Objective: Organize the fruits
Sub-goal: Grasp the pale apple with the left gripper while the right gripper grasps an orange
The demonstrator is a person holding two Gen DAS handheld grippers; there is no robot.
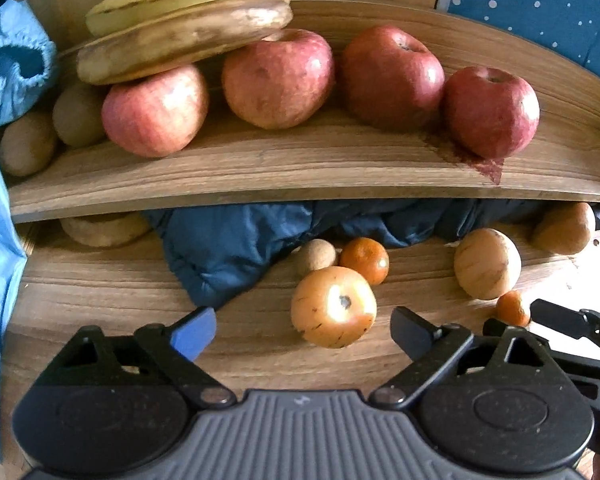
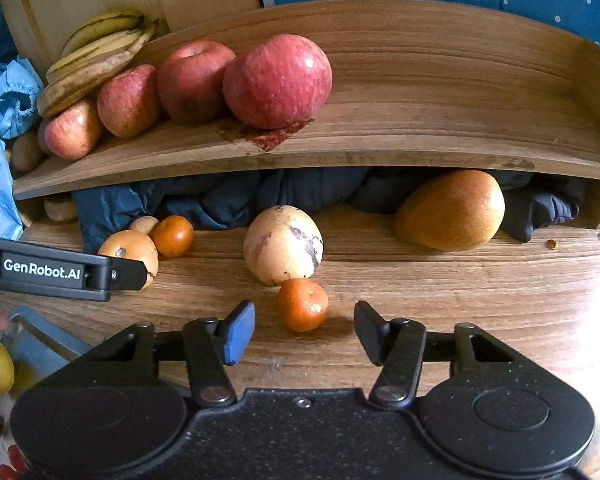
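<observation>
On wooden table [image 2: 460,300] | both grippers gape, empty | apples on shelf [image 2: 440,92]

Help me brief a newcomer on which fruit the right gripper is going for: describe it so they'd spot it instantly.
Start at the wooden shelf with red apples, then drop to the tabletop in front. There, the small orange mandarin sits against the pale round fruit, ahead of the right gripper. It is the nearest and much smaller than that pale neighbour.
</observation>
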